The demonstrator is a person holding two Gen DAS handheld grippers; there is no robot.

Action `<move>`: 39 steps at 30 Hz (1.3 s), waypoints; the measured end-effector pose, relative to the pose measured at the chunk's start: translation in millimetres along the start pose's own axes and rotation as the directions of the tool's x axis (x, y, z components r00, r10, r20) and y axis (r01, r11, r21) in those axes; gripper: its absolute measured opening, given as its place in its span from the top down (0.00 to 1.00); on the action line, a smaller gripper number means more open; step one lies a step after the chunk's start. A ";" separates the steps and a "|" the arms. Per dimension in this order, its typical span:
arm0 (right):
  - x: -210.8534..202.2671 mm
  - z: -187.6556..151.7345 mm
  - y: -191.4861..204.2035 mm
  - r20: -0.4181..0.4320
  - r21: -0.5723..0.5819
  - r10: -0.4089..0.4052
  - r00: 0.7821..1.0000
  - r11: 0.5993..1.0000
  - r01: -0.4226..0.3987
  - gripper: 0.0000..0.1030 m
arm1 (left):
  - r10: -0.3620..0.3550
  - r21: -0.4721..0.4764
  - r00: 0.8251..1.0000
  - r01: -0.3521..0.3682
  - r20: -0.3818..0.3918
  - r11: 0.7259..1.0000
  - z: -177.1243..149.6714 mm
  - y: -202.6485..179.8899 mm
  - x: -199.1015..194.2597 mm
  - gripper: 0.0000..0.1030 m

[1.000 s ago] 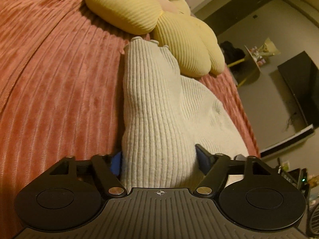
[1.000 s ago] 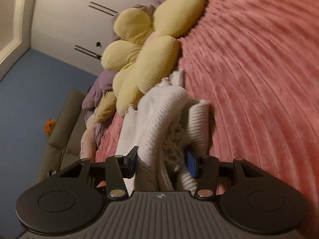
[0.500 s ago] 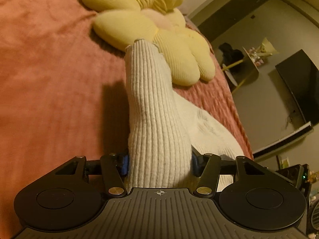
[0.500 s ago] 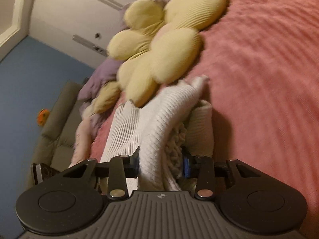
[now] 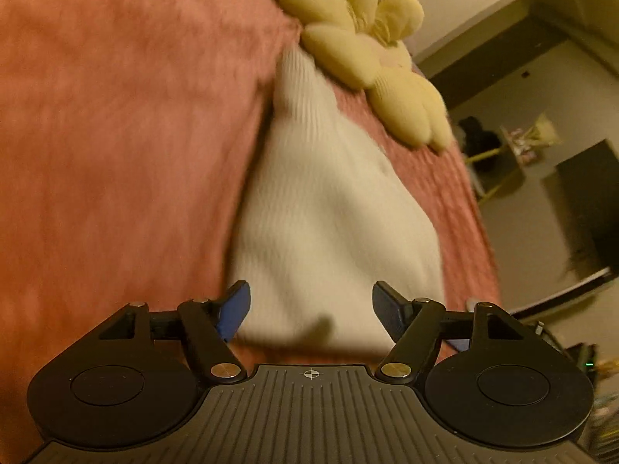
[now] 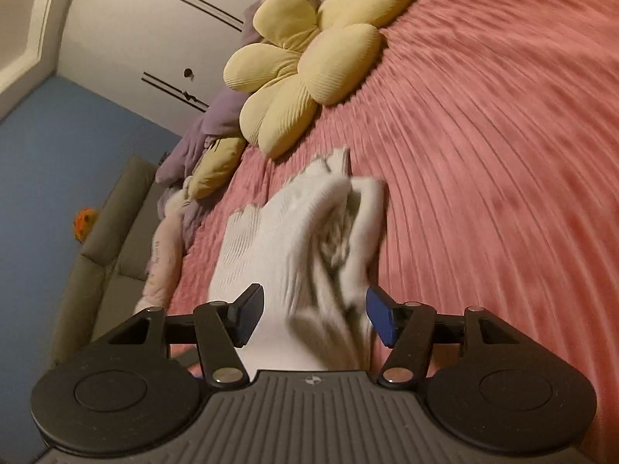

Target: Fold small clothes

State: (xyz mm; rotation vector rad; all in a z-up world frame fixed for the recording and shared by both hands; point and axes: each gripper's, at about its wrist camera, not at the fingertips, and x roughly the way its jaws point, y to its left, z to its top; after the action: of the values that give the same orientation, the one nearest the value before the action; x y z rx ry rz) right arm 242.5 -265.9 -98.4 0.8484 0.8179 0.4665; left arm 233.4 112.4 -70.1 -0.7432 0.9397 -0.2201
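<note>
A cream ribbed knit garment (image 5: 329,208) lies stretched along the pink bedspread (image 5: 116,135), narrow end toward the pillow. My left gripper (image 5: 311,309) is over its near, wide end. Its jaws are opening; the cloth shows between the blue pads (image 5: 234,311) but lies loose on the bed. In the right wrist view the same garment (image 6: 294,247) is bunched in folds, blurred. My right gripper (image 6: 313,315) has its jaws opening around that bunch, and the pads (image 6: 381,319) do not press it.
A yellow flower-shaped pillow (image 6: 309,65) sits at the far end of the bed, with purple bedding (image 6: 216,123) beside it. A grey sofa (image 6: 116,224) stands off the bed's left side. A dark TV (image 5: 592,208) and shelf are to the right.
Both grippers squeezed the garment half a second ago and have since opened wide. Both pulled back from the pillow, and the garment now lies flatter and longer on the bed.
</note>
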 end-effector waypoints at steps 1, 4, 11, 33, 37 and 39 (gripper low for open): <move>-1.6 -4.4 0.0 -0.008 0.010 0.009 1.000 1.000 -0.009 0.42 | -0.022 -0.017 1.000 0.022 -0.010 1.000 -6.2 1.3 3.1 0.27; 10.0 -15.6 7.6 -0.058 0.012 -0.007 0.998 1.000 0.007 0.42 | -0.062 -0.089 0.998 0.061 -0.002 0.994 -11.1 5.9 9.6 0.28; 24.3 -23.5 18.8 -0.091 -0.028 -0.090 0.992 0.996 0.088 0.88 | 0.058 -0.018 0.996 -0.057 0.075 0.998 1.5 0.7 -11.0 0.43; 118.7 -47.1 100.4 0.123 -0.639 -0.384 0.915 0.675 0.369 0.86 | 0.448 0.290 0.863 -0.502 0.234 0.815 39.1 -25.4 55.5 0.05; 106.8 -46.3 106.7 0.129 -0.646 -0.371 0.920 0.673 0.361 0.85 | 0.431 0.252 0.877 -0.475 0.211 0.843 30.4 -29.1 35.0 0.06; 90.6 -52.6 108.0 0.144 -0.641 -0.360 0.922 0.676 0.364 0.78 | 0.438 0.257 0.875 -0.481 0.208 0.838 17.8 -33.6 25.4 0.06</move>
State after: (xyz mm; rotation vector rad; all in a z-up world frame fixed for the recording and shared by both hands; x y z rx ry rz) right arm 251.3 -118.0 -72.2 0.0105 0.7178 0.3551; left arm 267.3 84.2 -57.8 -0.2283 0.8967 0.1152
